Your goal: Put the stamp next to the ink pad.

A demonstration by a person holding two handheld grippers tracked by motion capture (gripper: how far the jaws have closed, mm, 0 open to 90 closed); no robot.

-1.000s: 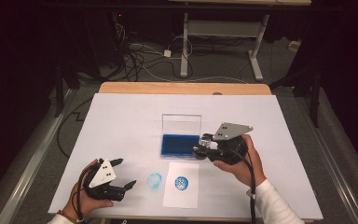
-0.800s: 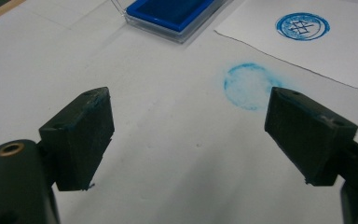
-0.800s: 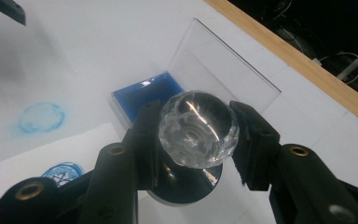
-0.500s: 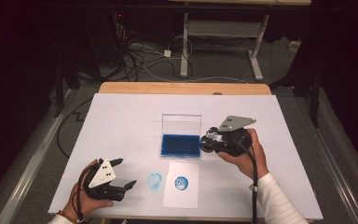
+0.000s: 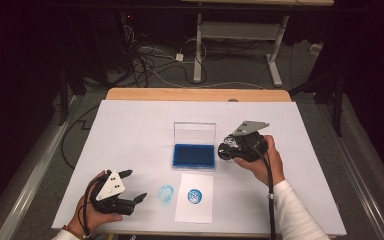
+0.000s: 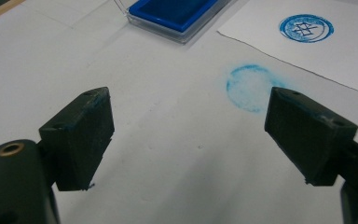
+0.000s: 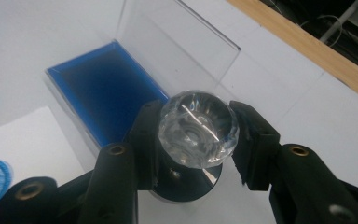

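The high view looks forward and down over the whole table [image 5: 130, 125]. Both gripper views sit close above it, sharing the blue ink pad [image 6: 177, 11] and stamped paper [image 7: 23, 140].

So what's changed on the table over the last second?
The right gripper, shut on the clear-knobbed stamp, moved from over the ink pad to its right side. The left gripper, the pad and the stamped paper stayed put.

Dark room, grey floor [image 5: 145, 75] with cables [image 5: 145, 60], white desk legs [image 5: 235, 45]
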